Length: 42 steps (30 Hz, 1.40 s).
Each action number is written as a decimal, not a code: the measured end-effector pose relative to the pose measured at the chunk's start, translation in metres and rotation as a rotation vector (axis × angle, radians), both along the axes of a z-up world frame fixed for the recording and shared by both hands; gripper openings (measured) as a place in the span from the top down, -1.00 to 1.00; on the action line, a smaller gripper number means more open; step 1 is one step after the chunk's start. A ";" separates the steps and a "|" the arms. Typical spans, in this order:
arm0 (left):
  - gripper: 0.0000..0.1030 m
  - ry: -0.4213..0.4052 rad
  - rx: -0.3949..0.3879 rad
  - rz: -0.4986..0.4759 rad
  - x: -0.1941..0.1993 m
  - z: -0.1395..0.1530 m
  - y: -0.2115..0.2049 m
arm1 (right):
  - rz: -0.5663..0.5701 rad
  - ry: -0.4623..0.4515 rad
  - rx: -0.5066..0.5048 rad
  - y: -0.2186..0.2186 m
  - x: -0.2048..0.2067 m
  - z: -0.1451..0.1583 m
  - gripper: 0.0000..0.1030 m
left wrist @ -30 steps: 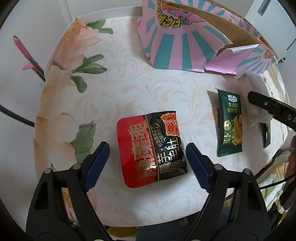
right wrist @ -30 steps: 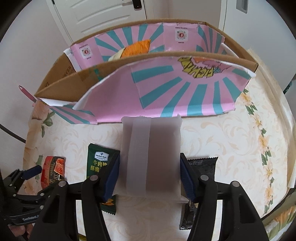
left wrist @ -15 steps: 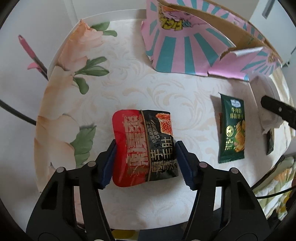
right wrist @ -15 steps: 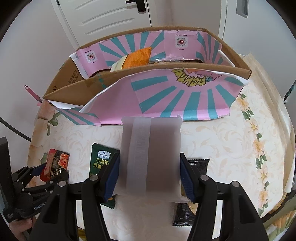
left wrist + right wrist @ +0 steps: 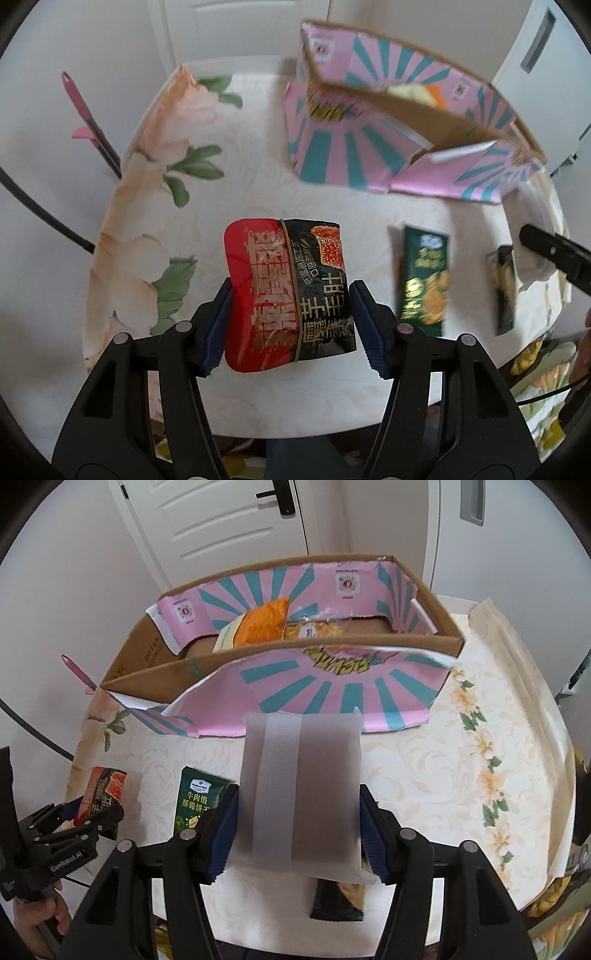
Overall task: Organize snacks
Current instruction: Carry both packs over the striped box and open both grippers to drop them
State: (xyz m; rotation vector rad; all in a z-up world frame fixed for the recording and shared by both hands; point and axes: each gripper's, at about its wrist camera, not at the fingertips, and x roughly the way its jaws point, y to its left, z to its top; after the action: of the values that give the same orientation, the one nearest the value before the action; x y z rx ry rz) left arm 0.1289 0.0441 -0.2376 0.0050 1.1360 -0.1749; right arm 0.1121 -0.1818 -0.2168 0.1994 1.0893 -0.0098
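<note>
My left gripper is shut on a red and black snack packet and holds it above the table. My right gripper is shut on a frosted white packet and holds it in front of the pink and teal cardboard box. The box also shows in the left wrist view. An orange packet lies inside the box. A green snack packet lies on the table between the grippers; it also shows in the right wrist view. A dark packet lies under the right gripper.
The round table has a floral cloth. A pink-tipped rod stands off its left edge. A white door is behind the box. The left gripper shows at lower left in the right wrist view.
My left gripper closed on the red and black packet and lifted it off the table. My right gripper rose with the white packet, so the box's inside shows more.
</note>
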 end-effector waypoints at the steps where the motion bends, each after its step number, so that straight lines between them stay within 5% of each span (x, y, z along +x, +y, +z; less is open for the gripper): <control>1: -0.12 -0.010 -0.004 0.003 -0.001 0.005 -0.002 | 0.005 -0.006 0.002 -0.004 -0.002 0.004 -0.08; 15: -0.12 -0.199 -0.067 0.062 -0.015 0.101 -0.064 | 0.079 -0.117 0.023 -0.072 -0.015 0.063 -0.08; 25: -0.12 -0.276 -0.080 0.029 0.026 0.139 -0.098 | 0.149 -0.201 0.041 -0.111 0.014 0.103 -0.08; 32: -0.12 -0.242 -0.094 -0.022 0.087 0.133 -0.106 | 0.150 -0.217 0.062 -0.109 0.054 0.110 -0.08; 42: -0.12 -0.096 -0.079 -0.068 0.172 0.081 -0.105 | 0.112 -0.150 0.103 -0.097 0.119 0.085 -0.08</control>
State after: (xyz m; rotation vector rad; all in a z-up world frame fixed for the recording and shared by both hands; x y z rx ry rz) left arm 0.3007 -0.0612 -0.1564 -0.0184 1.0328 -0.2772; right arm 0.2306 -0.2784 -0.1316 0.2276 0.9507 0.1596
